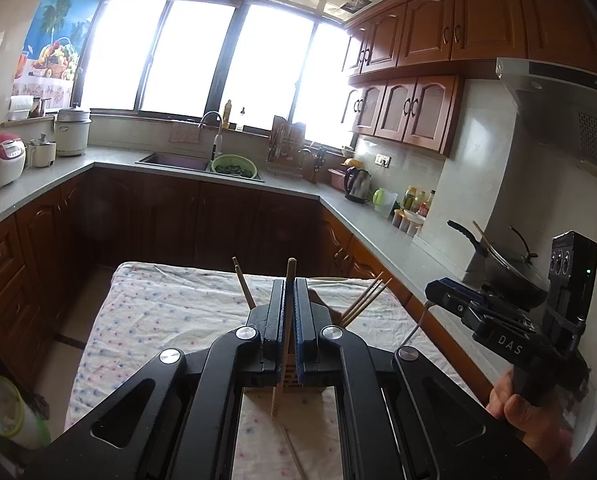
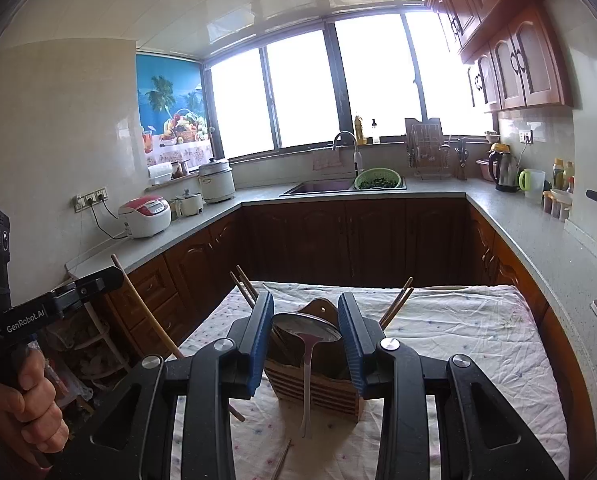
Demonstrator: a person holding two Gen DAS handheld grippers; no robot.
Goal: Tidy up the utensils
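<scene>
The left gripper [image 1: 286,312] pinches one slim wooden chopstick [image 1: 288,280], held near upright over the slatted wooden holder [image 2: 318,392] on the cloth-covered tabletop [image 2: 478,344]. The right gripper [image 2: 305,328] hangs open, its ribbed blue pads either side of a shiny metal ladle [image 2: 307,334] leaning from the holder

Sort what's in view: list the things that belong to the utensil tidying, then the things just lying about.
Job: chopstick held in left tool; wooden holder; ladle; loose chopstick; right tool, open.

Lying about: rice cooker; kettle; green colander; wok.
</scene>
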